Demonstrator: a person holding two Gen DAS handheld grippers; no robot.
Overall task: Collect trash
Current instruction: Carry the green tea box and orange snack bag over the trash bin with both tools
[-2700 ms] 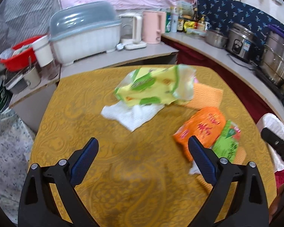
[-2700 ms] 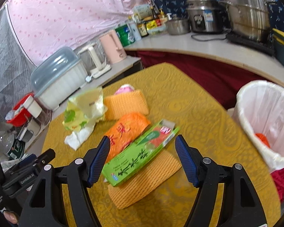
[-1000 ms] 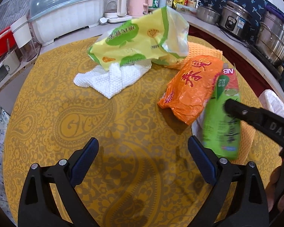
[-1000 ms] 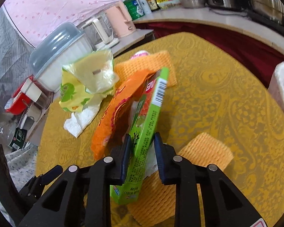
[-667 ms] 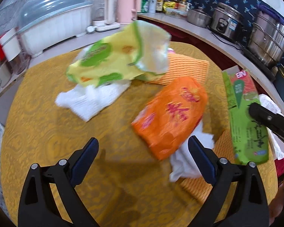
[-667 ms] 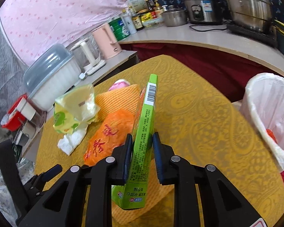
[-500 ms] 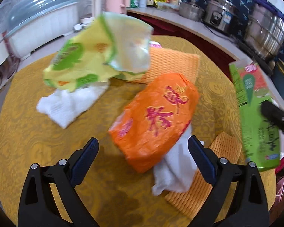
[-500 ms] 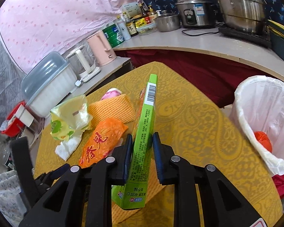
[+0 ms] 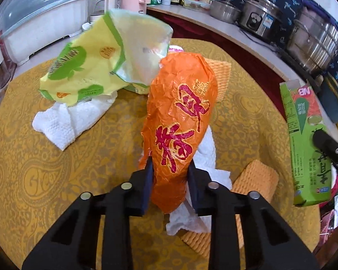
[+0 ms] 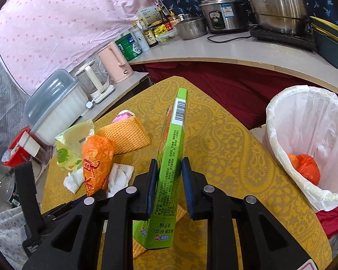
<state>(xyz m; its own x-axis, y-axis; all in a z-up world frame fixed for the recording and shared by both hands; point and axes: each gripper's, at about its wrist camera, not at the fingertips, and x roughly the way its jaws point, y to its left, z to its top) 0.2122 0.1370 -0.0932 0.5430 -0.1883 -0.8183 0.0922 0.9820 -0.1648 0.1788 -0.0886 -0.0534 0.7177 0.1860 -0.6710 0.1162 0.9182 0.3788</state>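
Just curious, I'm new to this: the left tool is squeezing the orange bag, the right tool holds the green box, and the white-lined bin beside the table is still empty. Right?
Not quite: the bin is not empty. The right wrist view shows an orange wad already inside it. The rest holds: the left tool squeezes the orange bag, and the right tool holds the green box.

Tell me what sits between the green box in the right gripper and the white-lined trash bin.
Nothing: in the right wrist view only bare yellow tablecloth separates the green box from the trash bin.

Crinkled orange wrapper (image 9: 180,121) and green carton (image 10: 171,164) both held upright.
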